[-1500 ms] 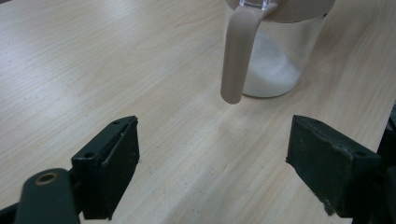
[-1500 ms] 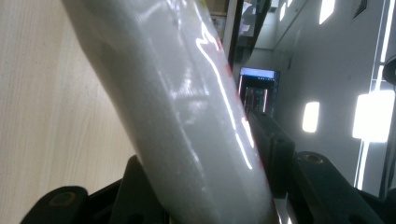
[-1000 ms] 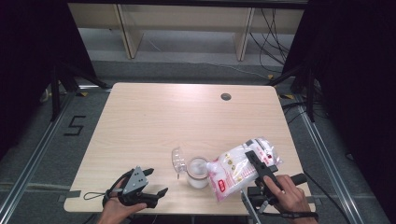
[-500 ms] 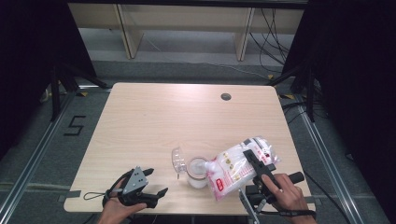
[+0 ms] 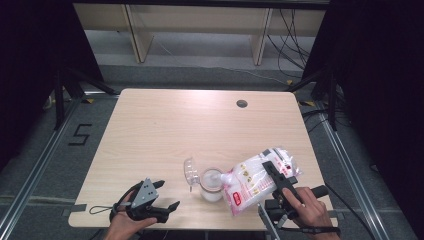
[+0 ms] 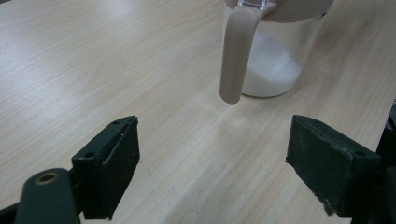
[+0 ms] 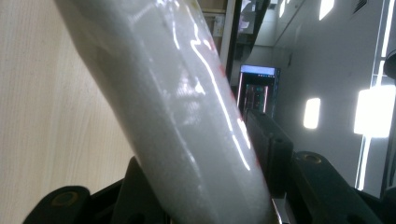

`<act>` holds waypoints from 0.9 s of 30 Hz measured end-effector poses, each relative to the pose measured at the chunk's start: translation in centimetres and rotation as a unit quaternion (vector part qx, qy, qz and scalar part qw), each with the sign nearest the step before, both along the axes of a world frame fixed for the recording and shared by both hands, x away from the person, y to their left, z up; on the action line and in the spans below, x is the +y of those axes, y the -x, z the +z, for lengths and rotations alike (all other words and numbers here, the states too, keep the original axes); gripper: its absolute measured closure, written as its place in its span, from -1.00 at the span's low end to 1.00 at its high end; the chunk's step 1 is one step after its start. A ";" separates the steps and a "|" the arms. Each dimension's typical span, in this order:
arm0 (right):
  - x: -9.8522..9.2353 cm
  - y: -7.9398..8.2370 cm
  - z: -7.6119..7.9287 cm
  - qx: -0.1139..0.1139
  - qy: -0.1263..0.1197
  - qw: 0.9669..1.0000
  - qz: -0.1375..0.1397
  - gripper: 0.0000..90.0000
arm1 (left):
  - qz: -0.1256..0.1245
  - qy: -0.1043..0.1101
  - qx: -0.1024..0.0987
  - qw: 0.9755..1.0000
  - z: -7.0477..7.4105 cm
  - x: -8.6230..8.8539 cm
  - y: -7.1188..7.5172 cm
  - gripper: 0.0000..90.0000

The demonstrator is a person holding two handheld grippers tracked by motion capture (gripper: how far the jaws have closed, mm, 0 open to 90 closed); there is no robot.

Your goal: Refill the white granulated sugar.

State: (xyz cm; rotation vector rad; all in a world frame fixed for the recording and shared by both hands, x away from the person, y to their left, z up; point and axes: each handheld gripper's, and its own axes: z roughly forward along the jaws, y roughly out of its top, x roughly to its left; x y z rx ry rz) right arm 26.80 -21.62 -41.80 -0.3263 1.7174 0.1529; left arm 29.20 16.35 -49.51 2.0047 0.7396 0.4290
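Pale wood table (image 5: 165, 130) under the high view, on grey floor with black curtains at both sides and a light shelf unit at the far end; small dark round hole (image 5: 242, 104) near the far right edge. Near the table's near edge, right of centre: clear jar (image 5: 211, 184) holding white powder, its clear lid (image 5: 191, 171) tipped open on the left side. Plastic bag (image 5: 255, 180) of white powder, with red print, slanted over the jar from the right, its lower end touching or just above the jar's mouth; cannot tell which. Right gripper (image 5: 276, 176) pinching the bag across its upper right part, right hand (image 5: 305, 207) at the near right corner. Left gripper (image 5: 167, 196) low at the near left, well left of the jar, left hand (image 5: 125, 222) behind it.

Seen from the left gripper view: jaws spread wide over bare wood, nothing between them. Jar (image 6: 275, 56) beyond and slightly right of the gap, apart from both jaws, white powder heaped in its lower part, beige band at the top, beige handle (image 6: 236, 53) hanging down its near side.

Seen from the right gripper view: bag (image 7: 187, 121) clamped between the jaws, rising up and to the left from them, glossy, translucent, packed with white grains, a trace of red along one edge. Table wood at the left, lit screens and bright panels at the right.
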 end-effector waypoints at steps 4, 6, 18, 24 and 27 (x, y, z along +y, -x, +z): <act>-0.3 0.3 -0.2 0.005 -0.005 1.000 -0.007 0.38 | 0.000 -0.002 -0.001 1.000 0.0 0.0 0.0 -0.63; -0.2 0.5 0.0 -0.002 0.004 1.000 -0.002 0.38 | -0.005 -0.002 -0.008 1.000 0.1 0.0 0.0 -0.63; 0.4 0.3 0.1 -0.008 0.009 1.000 0.013 0.39 | 0.001 0.001 0.000 1.000 0.0 0.0 0.0 -0.63; -0.1 0.2 -0.2 -0.001 -0.002 1.000 -0.002 0.39 | 0.003 0.007 0.002 1.000 0.0 -0.1 0.0 -0.63; -0.3 0.5 -0.1 -0.001 0.001 1.000 -0.006 0.39 | 0.002 0.006 0.001 1.000 0.0 -0.1 0.0 -0.63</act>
